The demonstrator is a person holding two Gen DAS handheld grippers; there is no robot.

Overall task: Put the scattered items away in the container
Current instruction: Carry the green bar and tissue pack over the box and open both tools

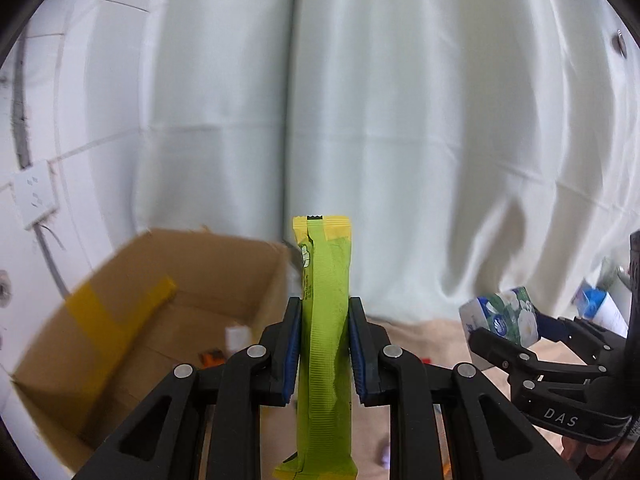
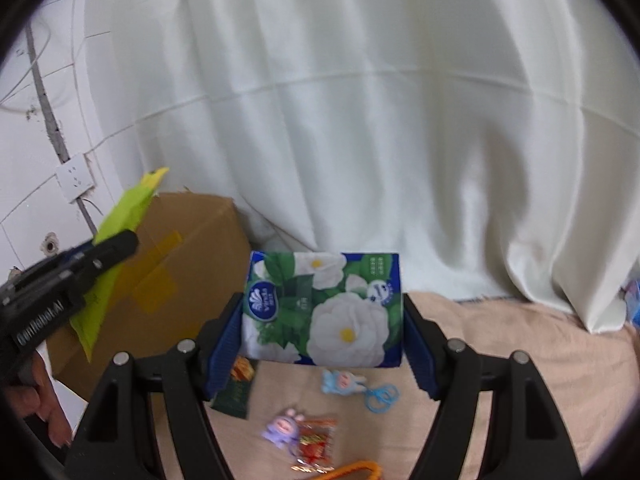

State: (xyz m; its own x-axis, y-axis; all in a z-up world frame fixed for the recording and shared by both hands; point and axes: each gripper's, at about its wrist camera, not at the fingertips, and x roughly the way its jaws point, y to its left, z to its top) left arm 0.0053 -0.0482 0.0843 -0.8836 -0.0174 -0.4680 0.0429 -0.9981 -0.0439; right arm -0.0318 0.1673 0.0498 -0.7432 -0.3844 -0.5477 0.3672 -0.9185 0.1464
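Gripping green packet (image 1: 325,320), tissue pack (image 2: 322,308), beside box (image 1: 132,320)

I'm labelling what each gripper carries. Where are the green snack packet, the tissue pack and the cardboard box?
green snack packet (image 1: 326,320), left wrist view, wrapper between the pads.
tissue pack (image 2: 324,308), right wrist view, flowered front face.
cardboard box (image 1: 192,268), left wrist view, inner back wall.

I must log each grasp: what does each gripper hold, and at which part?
Left gripper grips the green snack packet across its middle. Right gripper clamps the floral tissue pack by its two short ends.
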